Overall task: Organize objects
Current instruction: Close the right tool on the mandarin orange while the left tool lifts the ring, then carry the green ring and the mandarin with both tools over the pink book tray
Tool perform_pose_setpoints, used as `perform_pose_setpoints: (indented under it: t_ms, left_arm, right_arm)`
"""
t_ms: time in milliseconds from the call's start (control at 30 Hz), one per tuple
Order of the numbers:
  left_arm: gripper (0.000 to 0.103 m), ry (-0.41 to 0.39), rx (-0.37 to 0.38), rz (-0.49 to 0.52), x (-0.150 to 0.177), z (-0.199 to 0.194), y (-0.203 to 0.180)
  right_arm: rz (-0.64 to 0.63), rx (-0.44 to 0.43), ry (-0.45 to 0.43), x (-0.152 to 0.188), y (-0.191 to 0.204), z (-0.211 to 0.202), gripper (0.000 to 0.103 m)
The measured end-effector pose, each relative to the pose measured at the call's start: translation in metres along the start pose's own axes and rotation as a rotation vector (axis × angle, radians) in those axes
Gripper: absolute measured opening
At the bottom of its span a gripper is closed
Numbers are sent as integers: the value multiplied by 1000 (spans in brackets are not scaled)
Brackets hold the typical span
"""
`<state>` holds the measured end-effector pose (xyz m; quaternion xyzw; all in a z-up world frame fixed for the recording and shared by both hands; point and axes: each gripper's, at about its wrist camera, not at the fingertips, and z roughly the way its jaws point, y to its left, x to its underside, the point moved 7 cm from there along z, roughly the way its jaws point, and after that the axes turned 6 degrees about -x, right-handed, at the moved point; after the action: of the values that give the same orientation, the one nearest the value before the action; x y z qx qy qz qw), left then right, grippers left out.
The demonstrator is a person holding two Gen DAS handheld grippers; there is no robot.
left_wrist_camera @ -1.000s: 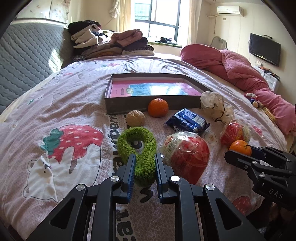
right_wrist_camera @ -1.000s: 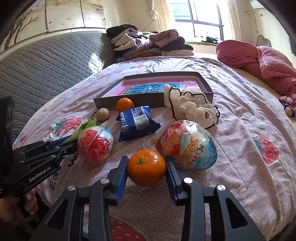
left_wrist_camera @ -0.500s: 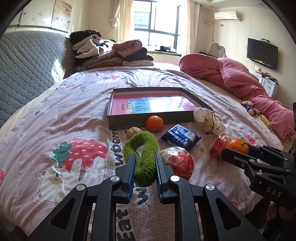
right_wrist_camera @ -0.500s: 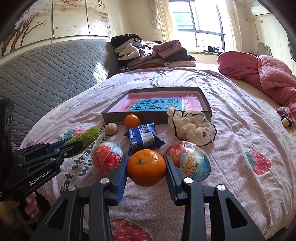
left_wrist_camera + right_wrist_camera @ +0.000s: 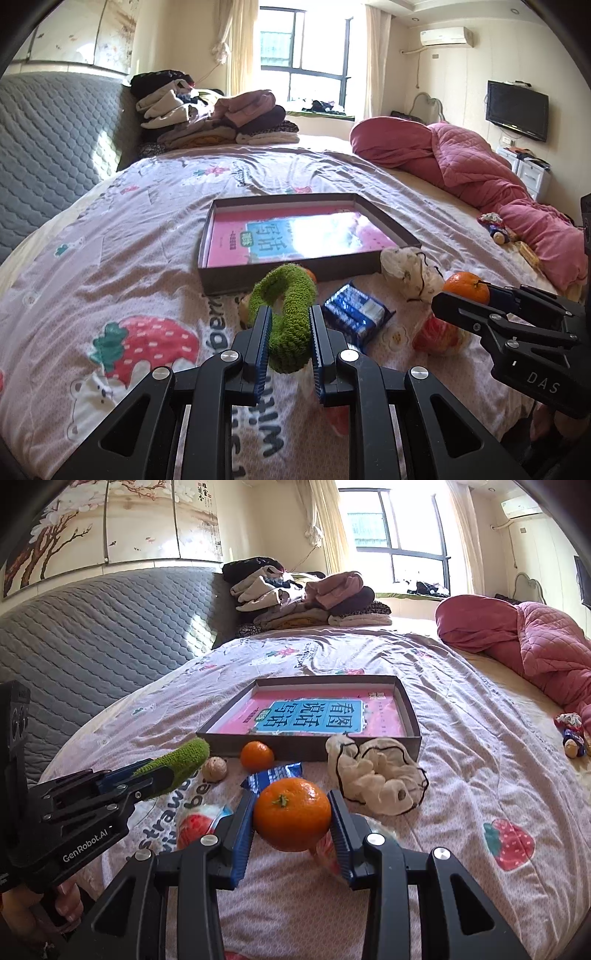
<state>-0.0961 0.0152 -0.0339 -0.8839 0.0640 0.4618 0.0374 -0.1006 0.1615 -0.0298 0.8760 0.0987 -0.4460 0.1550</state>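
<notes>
The left gripper [image 5: 288, 334] clamps a fuzzy green loop [image 5: 286, 317] above the bedsheet [image 5: 122, 258]. To its right the right gripper [image 5: 476, 295] holds an orange [image 5: 466, 287] — beyond both lie a blue packet [image 5: 356, 314] and a shallow box [image 5: 295, 271].

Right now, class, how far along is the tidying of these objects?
Done: nothing sorted; the box holds only a book. In hand: left tongs grip the green scrunchie, right tongs a tangerine, both above the bed. Left: second tangerine, walnut, blue packet, white scrunchie.
</notes>
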Motion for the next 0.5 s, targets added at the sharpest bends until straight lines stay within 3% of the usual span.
perform_pose_setpoints:
  t_ms: [500]
  left_arm:
    - [20,6,3,-11,-39,52,4]
  right_arm:
    - [-2,33,-20,-56,-31,31,39]
